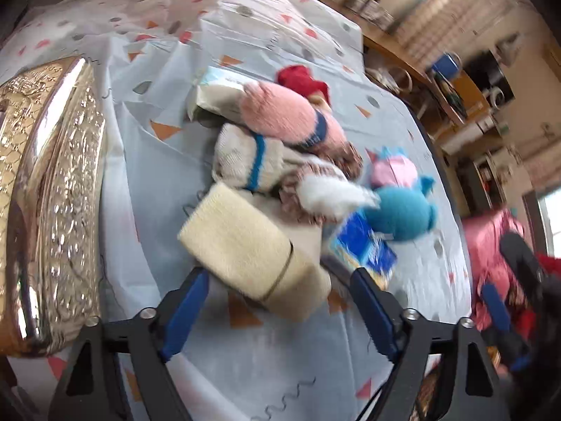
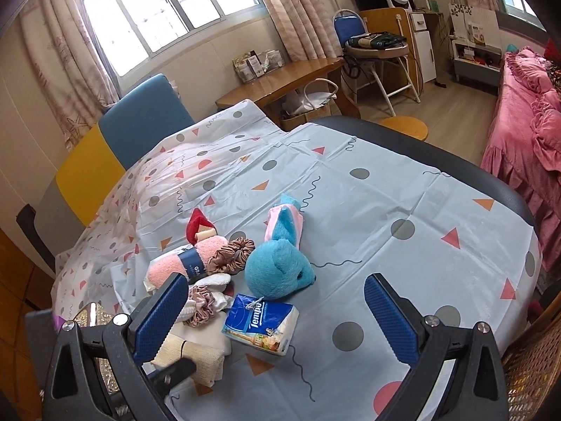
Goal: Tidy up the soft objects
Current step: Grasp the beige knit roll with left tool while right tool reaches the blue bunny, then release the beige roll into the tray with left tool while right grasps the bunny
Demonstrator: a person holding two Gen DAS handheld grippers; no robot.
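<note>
Blue left gripper (image 1: 277,310) fingers are standing apart around the cream towel (image 1: 252,249), not pressing it; the right gripper (image 2: 275,319) is hanging open, empty. Everything is still lying heaped on the tablecloth (image 2: 368,210); sorting seems barely begun.

From my right gripper (image 2: 277,319) the patterned tablecloth (image 2: 403,189) lies bare to the right and far side of the pile, so I can pass freely there. The soft things crowd together on the left: the blue plush (image 2: 277,273), the tissue pack (image 2: 261,322), the pink roll (image 2: 186,266) and the cream cloth bundle (image 1: 245,245) touch or overlap, leaving no gap between them. On the left view, the embossed metal box (image 1: 52,193) walls off that side, with only a strip of cloth between it and the bundle.
</note>
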